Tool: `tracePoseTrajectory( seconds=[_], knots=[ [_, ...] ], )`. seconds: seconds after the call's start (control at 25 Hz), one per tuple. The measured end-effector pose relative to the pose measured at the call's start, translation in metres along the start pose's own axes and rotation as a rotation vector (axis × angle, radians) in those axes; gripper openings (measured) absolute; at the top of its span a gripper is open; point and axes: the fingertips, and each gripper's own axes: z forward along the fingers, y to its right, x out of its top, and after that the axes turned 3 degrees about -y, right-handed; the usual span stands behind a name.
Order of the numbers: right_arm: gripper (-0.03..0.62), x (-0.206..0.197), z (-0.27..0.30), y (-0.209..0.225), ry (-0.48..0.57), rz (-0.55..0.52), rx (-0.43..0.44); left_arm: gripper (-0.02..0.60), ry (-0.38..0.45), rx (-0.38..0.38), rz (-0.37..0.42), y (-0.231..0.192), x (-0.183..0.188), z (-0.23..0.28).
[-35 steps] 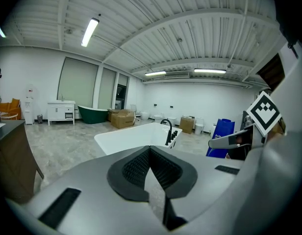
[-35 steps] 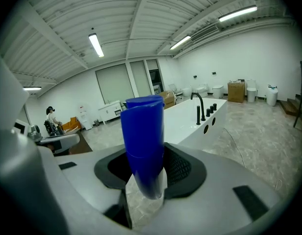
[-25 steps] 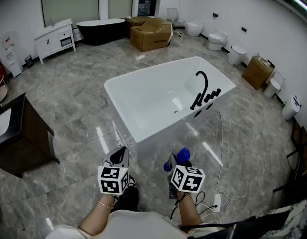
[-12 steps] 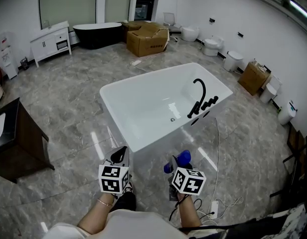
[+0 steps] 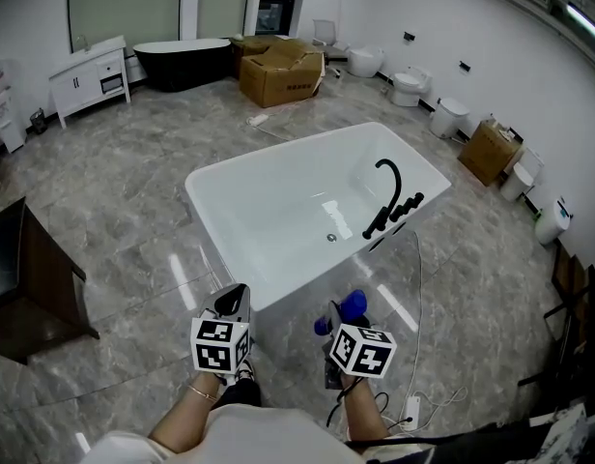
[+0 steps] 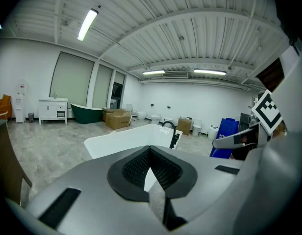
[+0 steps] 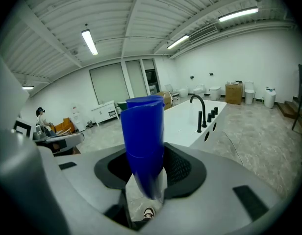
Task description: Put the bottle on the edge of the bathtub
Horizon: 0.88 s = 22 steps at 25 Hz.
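You've got bright, even light from long white ceiling tube lamps (image 6: 87, 24). Glare streaks on the glossy grey marble floor (image 5: 114, 211); sheen inside the white rectangular bathtub (image 5: 269, 211). Both your gripper views bow hard, corners black. Up close, the blue plastic bottle (image 7: 143, 146) looks slightly soft.

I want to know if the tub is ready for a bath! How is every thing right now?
Blue bottle: upright, clamped in the right gripper, not on the tub yet.
Right gripper: shut on the blue bottle.
Left gripper: jaws together, holding nothing.
Bathtub: no water in it.
Faucet: standing on the tub's edge, not running.
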Motion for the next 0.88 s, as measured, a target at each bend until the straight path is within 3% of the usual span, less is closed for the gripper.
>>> tracePoseTrajectory(
  seconds=[0.88],
  knots=[
    [0.170,0.066,0.114,-0.008,-0.001,0.045,-0.023,0.011,-0.047,-0.032,0.040,-0.069,0.047,0.108]
  ],
)
